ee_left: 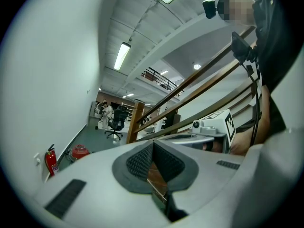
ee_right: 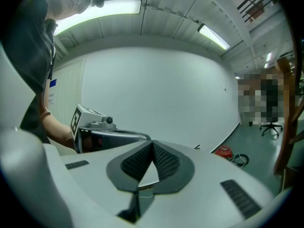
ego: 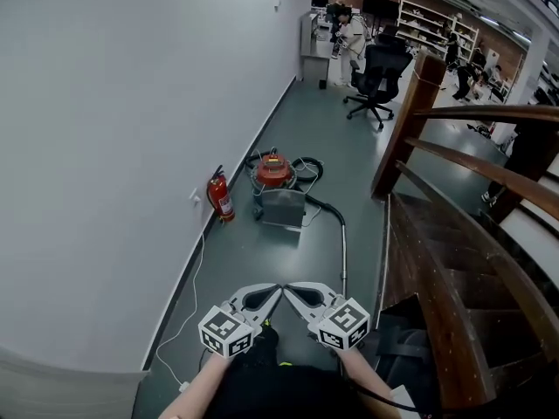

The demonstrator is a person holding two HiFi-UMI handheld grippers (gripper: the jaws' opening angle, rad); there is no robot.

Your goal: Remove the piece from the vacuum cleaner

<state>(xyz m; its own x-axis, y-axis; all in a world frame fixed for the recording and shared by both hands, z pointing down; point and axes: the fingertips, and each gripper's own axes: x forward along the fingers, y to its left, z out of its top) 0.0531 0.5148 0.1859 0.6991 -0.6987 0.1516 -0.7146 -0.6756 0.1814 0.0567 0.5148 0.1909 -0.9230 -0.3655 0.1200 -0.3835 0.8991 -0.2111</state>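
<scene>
With left gripper (ego: 272, 291) and right gripper (ego: 293, 291) fingers pressed together, empty, you needed to approach the centre-frame vacuum cleaner (ego: 273, 171) first.

Vacuum cleaner (ego: 272, 169) red-topped over a grey body, its hose (ego: 321, 202) black; fire extinguisher (ego: 220, 197) red; floor (ego: 262, 260) dark grey-green; wall (ego: 131, 147) pale grey; stair rail (ego: 489, 177) brown wood; left tool (ego: 276, 290) and right tool (ego: 289, 289) white, their marker cubes black-and-white squares.
</scene>
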